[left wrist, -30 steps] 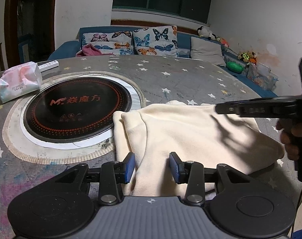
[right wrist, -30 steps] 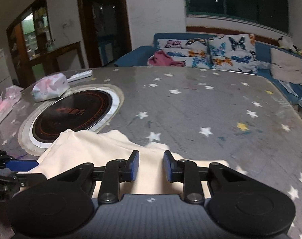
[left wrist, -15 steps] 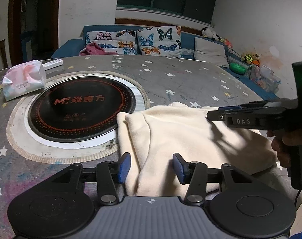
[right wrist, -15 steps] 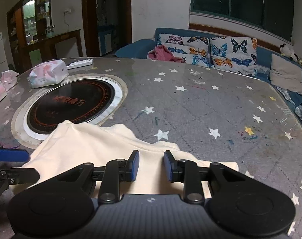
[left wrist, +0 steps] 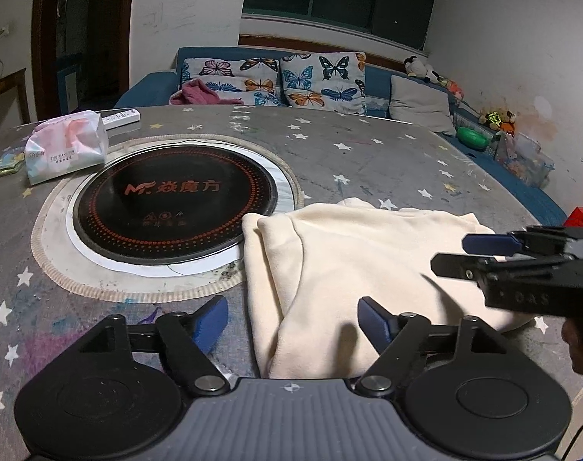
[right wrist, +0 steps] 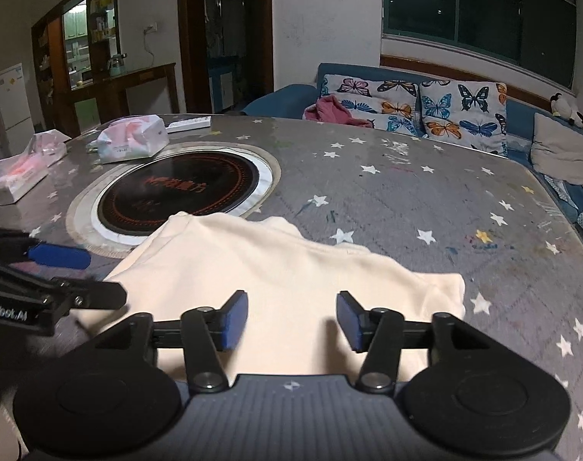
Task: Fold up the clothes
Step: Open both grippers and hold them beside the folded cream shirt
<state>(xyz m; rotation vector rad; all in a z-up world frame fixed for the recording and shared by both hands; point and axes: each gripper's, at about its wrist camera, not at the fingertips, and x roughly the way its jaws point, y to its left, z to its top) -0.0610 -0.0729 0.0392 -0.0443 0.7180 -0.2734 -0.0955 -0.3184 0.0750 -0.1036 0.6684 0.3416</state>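
**Cream garment lies folded on star-print desk**

While both jaws stand wide apart, the left hand-held gripper [left wrist: 293, 320] hovers over the near edge of a cream garment [left wrist: 353, 261], holding nothing. The right hand-held gripper [right wrist: 291, 319] is likewise spread and empty above the cloth's near side. Folded over on itself, the garment rests on the grey desk [right wrist: 426, 199], its far corner touching the pale rim around a round black cooktop [left wrist: 176, 203]. A tissue pack [left wrist: 67, 148] sits beyond the cooktop.
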